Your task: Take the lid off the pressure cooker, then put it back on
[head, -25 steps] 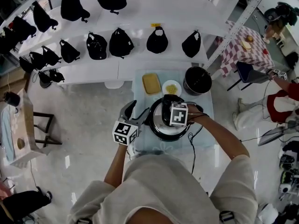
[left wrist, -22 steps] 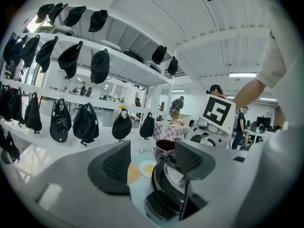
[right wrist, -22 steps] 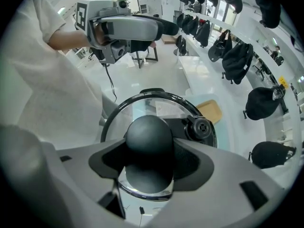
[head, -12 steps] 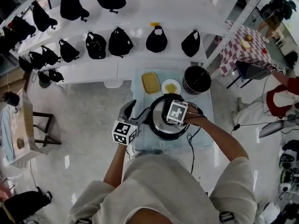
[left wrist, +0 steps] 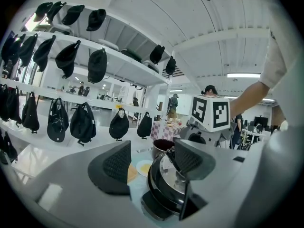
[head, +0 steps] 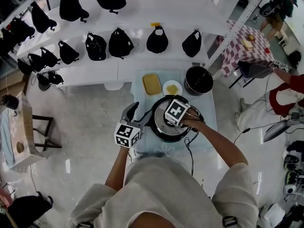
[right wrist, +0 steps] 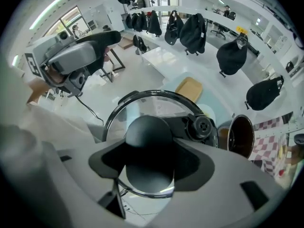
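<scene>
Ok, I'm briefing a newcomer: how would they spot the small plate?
Find the pale blue table in front of the shelves of black caps. At its far edge, the plate sits between a yellow tray and a dark pot: small, round, white, holding yellow food.

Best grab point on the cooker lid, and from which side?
The round black knob at the centre of the lid, from straight above: it stands proud of the flat top, with room on either side to clamp. The right tongs sit on it exactly so.
</scene>
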The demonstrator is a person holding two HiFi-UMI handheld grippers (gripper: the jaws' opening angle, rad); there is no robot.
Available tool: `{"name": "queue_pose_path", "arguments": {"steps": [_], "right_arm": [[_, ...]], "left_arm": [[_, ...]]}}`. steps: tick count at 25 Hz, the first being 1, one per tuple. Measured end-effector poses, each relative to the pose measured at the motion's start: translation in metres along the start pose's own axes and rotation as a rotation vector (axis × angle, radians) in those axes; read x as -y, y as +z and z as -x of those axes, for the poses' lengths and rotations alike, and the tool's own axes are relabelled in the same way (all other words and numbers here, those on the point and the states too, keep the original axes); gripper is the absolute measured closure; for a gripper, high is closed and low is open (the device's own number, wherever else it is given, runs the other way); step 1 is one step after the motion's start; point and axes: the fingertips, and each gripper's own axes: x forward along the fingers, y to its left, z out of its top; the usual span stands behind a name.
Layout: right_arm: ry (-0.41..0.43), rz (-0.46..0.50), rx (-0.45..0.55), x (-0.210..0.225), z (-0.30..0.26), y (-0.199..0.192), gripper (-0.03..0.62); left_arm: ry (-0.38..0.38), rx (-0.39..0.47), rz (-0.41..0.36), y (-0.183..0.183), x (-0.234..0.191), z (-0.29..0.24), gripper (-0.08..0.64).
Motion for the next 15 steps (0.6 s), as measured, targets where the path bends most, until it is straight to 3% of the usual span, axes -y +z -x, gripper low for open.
{"name": "queue_pose_path", "arguments": {"steps": [15], "right_arm": [[-0.015,0.024,-0.014,0.003,0.002,-0.003,0.321]], "left_arm": [[-0.007,-0.001,0.008,-0.001,0.002,-0.009,0.291]]}}
